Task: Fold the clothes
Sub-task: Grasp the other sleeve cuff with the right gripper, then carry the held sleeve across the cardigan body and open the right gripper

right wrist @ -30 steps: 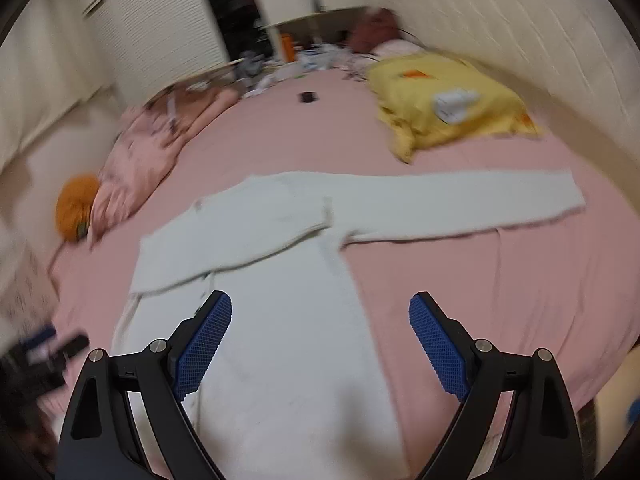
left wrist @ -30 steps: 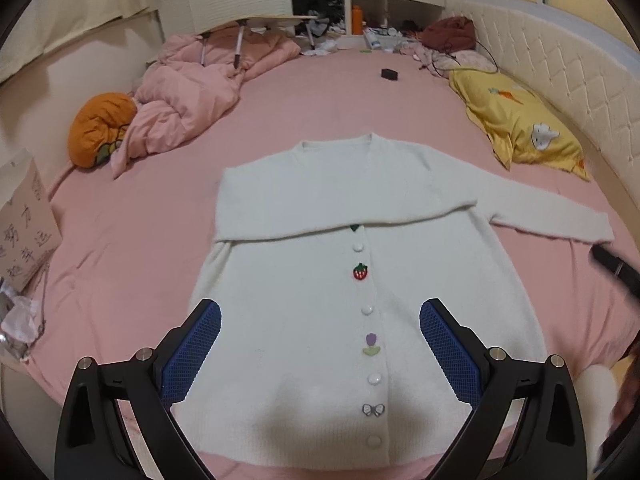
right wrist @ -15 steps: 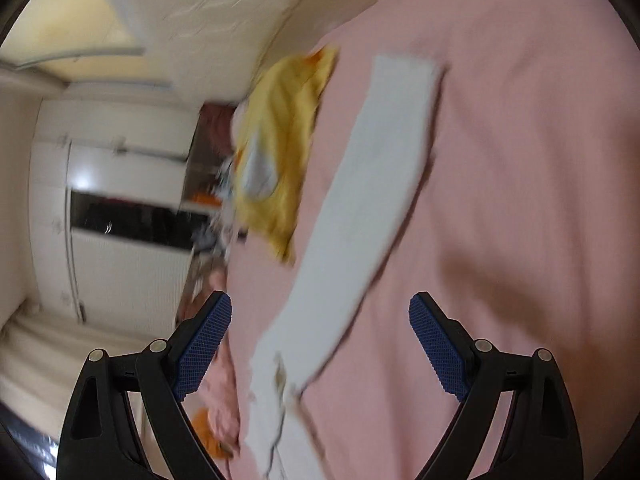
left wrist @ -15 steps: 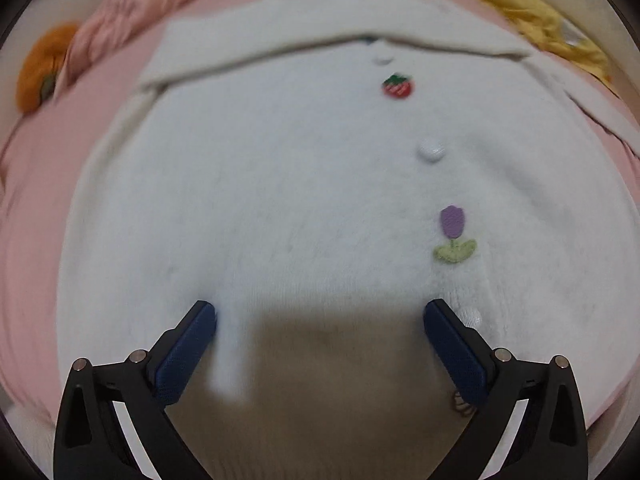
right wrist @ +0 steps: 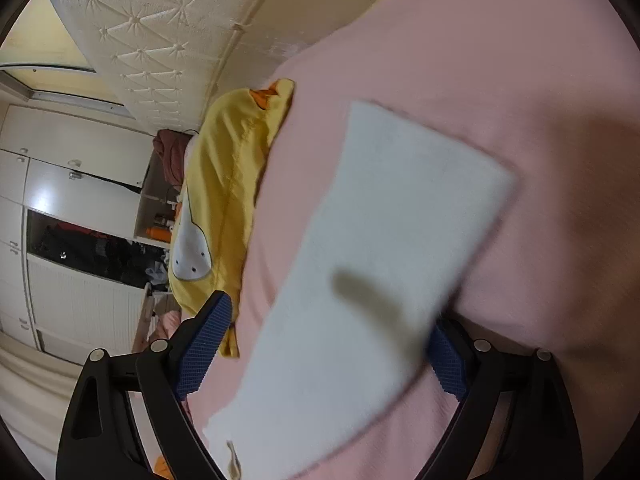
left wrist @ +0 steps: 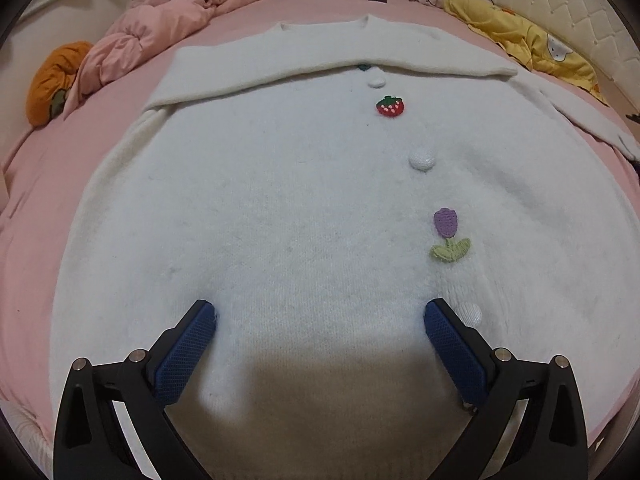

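Hovering, left gripper [left wrist: 320,320]: low over the cardigan's front, jaws spread wide, blue pads touching the knit at most; nothing pinched between them.
Cardigan [left wrist: 280,208]: white, lying flat on the pink bedsheet [left wrist: 48,184], filling the left wrist view; hem toward 6 o'clock, neckline toward 12.
Placket: a white button just beside the right pad, then the purple tulip patch [left wrist: 447,232] at 2 o'clock of the gripper, a strawberry patch [left wrist: 390,106] further up.
Folded sleeve [left wrist: 304,60]: laid across the chest, its lower edge running from 9 to 2 o'clock.
Right gripper [right wrist: 324,344]: rolled sideways, jaws closing; the outstretched sleeve [right wrist: 384,248] runs between the pads, which do not yet press on it, though blur leaves the far pad unclear.
Sleeve cuff: square end toward 1 o'clock, bare pink sheet all round it.
Open room: bare sheet at 9 o'clock of the cardigan.
Far edges: pink duvet [left wrist: 160,32] and orange cushion [left wrist: 52,84] at 10 o'clock, yellow pillow [left wrist: 532,44] at 1 o'clock against the padded wall.
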